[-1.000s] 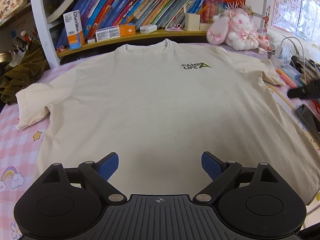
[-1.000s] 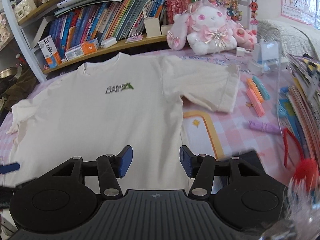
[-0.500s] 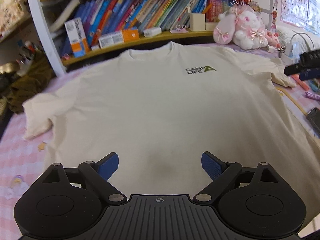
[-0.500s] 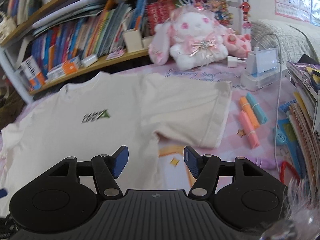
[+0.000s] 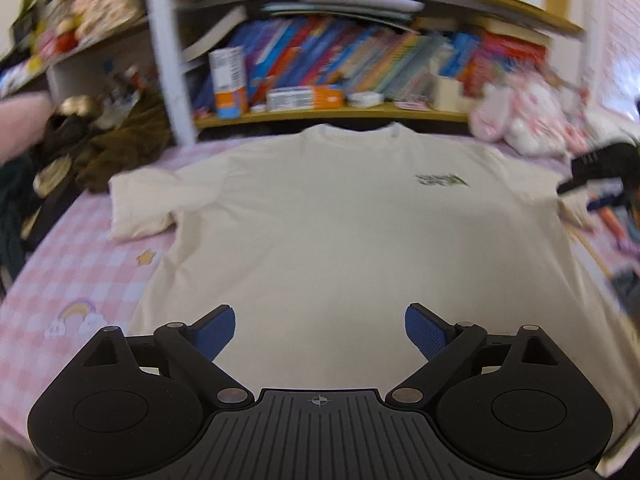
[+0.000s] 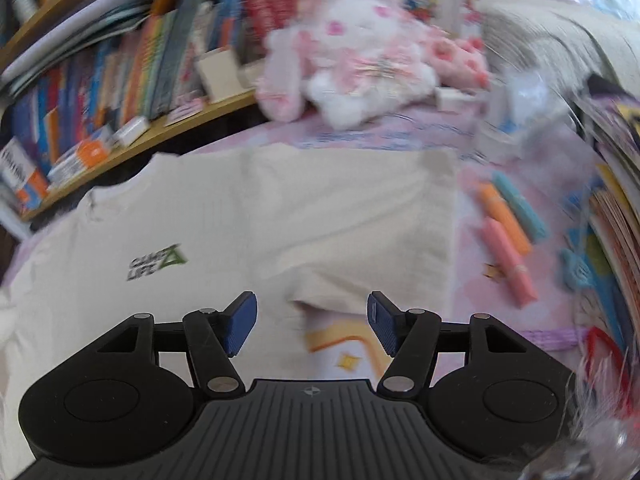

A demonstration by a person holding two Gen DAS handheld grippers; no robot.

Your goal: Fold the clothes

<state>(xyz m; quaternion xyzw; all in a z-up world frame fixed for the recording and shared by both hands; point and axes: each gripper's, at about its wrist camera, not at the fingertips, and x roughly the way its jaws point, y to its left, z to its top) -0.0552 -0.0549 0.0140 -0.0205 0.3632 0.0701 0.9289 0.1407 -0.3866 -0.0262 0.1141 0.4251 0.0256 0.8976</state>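
A: What changed?
B: My right gripper [image 6: 312,326] slid over the t-shirt [image 5: 360,240] sleeve, jaws just widened, nothing gripped. Left gripper [image 5: 320,330] spread, empty. Shirt's flat on the pink cloth [image 5: 92,276]

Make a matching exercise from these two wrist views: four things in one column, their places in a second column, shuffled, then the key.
Things:
1. T-shirt
2. plush rabbit
3. highlighters
4. toothpaste box

Places:
A. upright on the bookshelf
B. spread flat on the pink checked cloth
C. sitting beyond the shirt's sleeve
D. lying on the cloth beside the sleeve

Pairs: 1-B, 2-C, 3-D, 4-A
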